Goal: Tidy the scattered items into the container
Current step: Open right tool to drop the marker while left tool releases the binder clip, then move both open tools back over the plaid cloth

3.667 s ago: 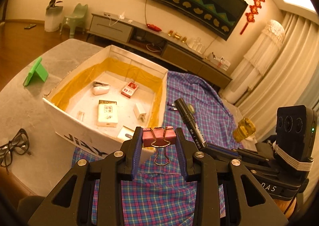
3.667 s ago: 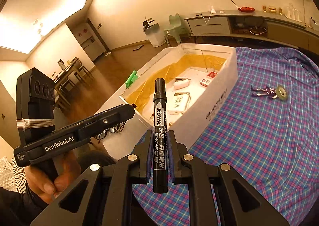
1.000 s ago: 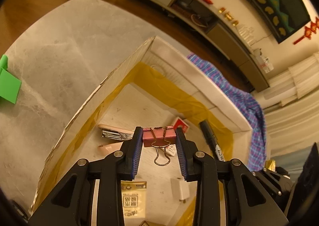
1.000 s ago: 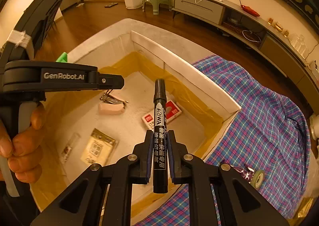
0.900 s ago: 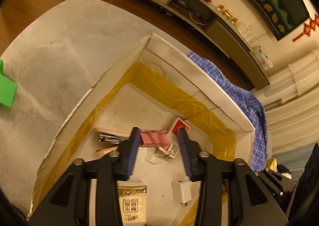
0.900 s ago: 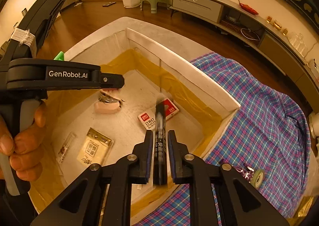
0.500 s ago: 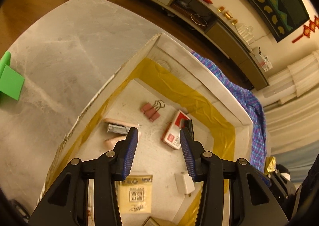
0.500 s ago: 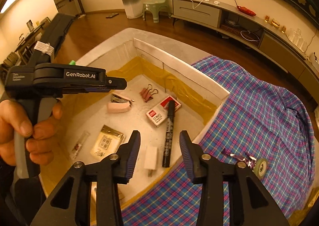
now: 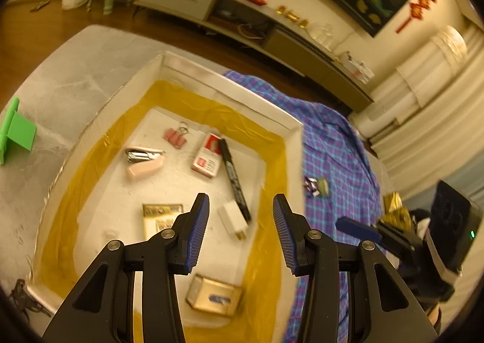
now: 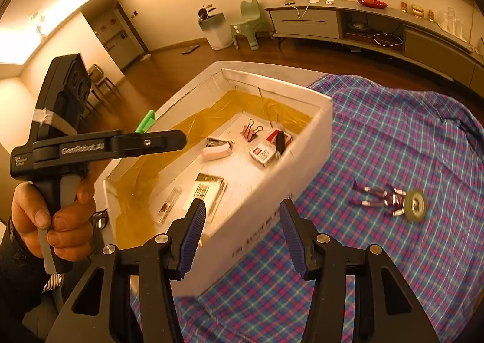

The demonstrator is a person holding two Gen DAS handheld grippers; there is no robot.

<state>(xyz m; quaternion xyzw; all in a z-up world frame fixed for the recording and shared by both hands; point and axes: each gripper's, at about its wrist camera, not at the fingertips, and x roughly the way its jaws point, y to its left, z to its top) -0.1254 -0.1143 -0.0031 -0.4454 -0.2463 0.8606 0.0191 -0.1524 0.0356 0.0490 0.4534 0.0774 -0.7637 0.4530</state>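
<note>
With marker (image 9: 233, 173) and binder clip (image 9: 176, 137) lying in the box (image 9: 230, 91), both hand-held grippers, left (image 9: 239, 229) spread empty and right (image 10: 242, 234) opening empty, leave what looks like a tape roll (image 10: 416, 205) and purple bits (image 10: 378, 196) on the cloth (image 10: 393, 137)

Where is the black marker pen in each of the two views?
Left wrist: black marker pen lies on the box floor, centre, beside the red and white packet.
Right wrist: only its tip shows above the box wall.
Shared landmark: pink binder clip.
</note>
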